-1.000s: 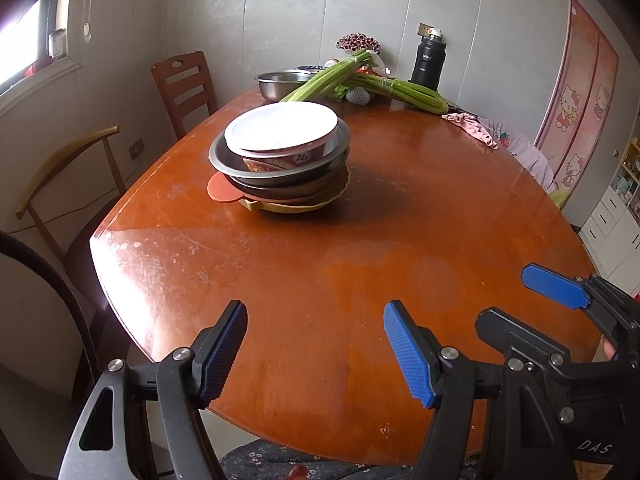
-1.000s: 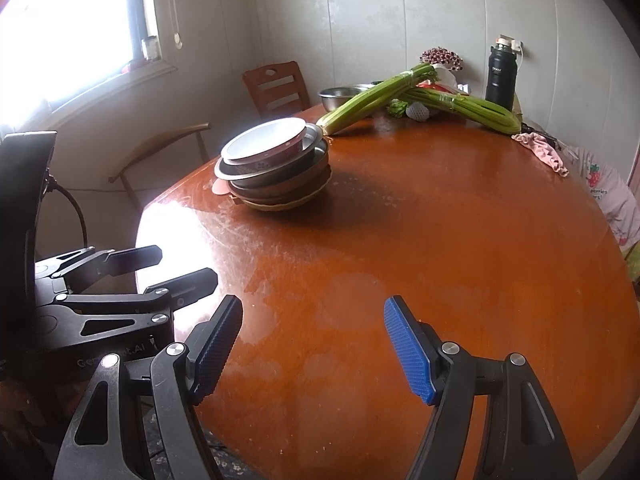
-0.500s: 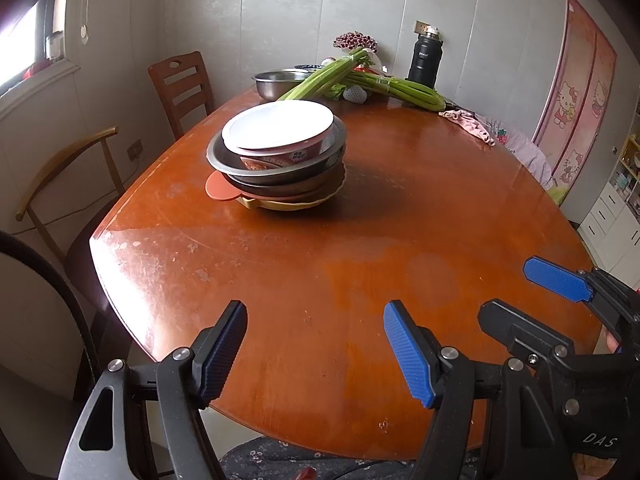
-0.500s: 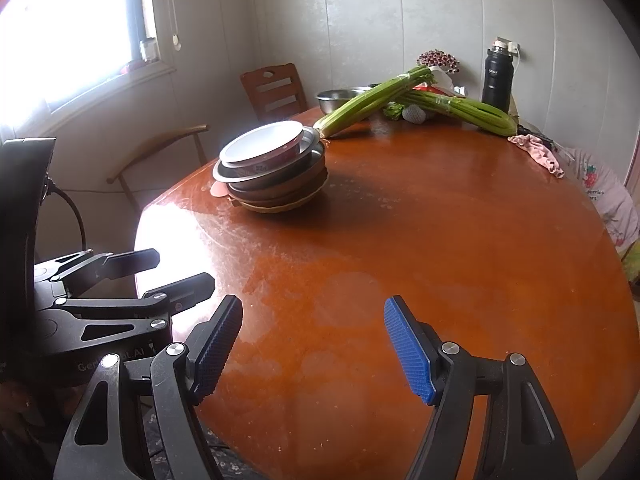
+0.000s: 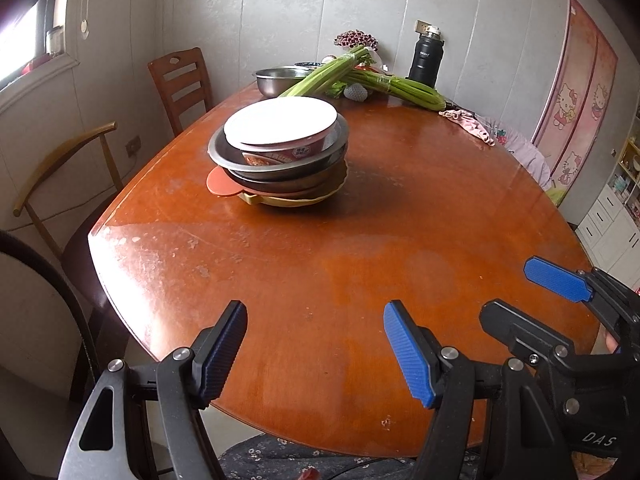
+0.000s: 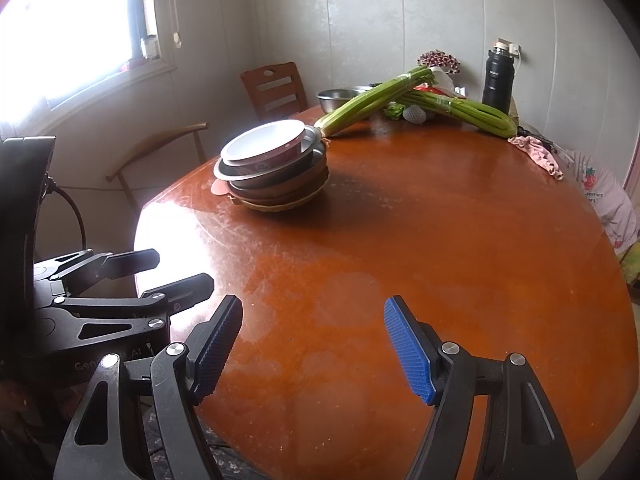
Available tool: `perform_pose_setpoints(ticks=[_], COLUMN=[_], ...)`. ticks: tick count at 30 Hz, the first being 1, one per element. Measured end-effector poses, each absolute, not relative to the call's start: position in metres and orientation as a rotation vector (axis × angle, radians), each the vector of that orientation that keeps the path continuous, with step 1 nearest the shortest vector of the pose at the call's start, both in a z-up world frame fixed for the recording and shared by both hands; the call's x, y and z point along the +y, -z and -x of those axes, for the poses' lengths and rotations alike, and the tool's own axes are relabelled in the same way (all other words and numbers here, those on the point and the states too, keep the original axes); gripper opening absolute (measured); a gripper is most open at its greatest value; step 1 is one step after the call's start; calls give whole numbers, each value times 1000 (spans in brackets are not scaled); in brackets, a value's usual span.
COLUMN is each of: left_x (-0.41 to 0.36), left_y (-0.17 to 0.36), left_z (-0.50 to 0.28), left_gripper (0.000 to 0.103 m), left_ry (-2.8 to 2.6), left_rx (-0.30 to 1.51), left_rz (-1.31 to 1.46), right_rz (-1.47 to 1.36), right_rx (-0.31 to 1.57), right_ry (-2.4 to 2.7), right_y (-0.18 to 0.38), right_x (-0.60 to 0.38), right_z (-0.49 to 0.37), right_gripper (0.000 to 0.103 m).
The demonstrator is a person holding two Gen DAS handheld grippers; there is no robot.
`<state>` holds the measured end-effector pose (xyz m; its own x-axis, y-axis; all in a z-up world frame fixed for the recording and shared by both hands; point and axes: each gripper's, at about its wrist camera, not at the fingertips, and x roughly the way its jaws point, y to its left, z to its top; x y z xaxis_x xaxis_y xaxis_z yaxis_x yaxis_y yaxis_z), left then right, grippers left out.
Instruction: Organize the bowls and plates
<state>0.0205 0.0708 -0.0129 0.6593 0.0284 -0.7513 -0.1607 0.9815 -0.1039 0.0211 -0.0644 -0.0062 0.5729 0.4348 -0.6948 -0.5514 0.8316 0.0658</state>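
A stack of bowls and plates [image 5: 280,156] stands on the far left part of the round wooden table [image 5: 360,248]. On top sits a white-lidded bowl [image 5: 280,122] inside a steel bowl, with darker bowls and a yellow dish beneath. The stack also shows in the right wrist view [image 6: 272,168]. My left gripper [image 5: 314,350] is open and empty over the table's near edge, far from the stack. My right gripper [image 6: 312,348] is open and empty, also near the front edge; it shows at the right of the left wrist view [image 5: 556,280].
A steel bowl [image 5: 280,80], celery bunches [image 5: 360,76], a black flask [image 5: 426,56] and a pink cloth [image 5: 468,124] lie at the table's far side. Wooden chairs [image 5: 180,80] stand at the left. A small orange disc [image 5: 220,184] pokes out beside the stack.
Both grippers have drifted slightly; the stack appears a little further left and higher in both views. Jaws stay open and empty.
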Motion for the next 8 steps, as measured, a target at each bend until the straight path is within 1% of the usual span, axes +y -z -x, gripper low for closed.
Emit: perform_pose_setpoints(ticks=[8], left_x=[91], left_y=[10], left_z=[-33], left_gripper=[70], left_ry=[-146], left_rx=[814], left_rz=[190], right_rz=[158], right_rx=[828], right_ry=[-561], right_y=[20], right_x=[-68], right_z=[-38], right_gripper=[75])
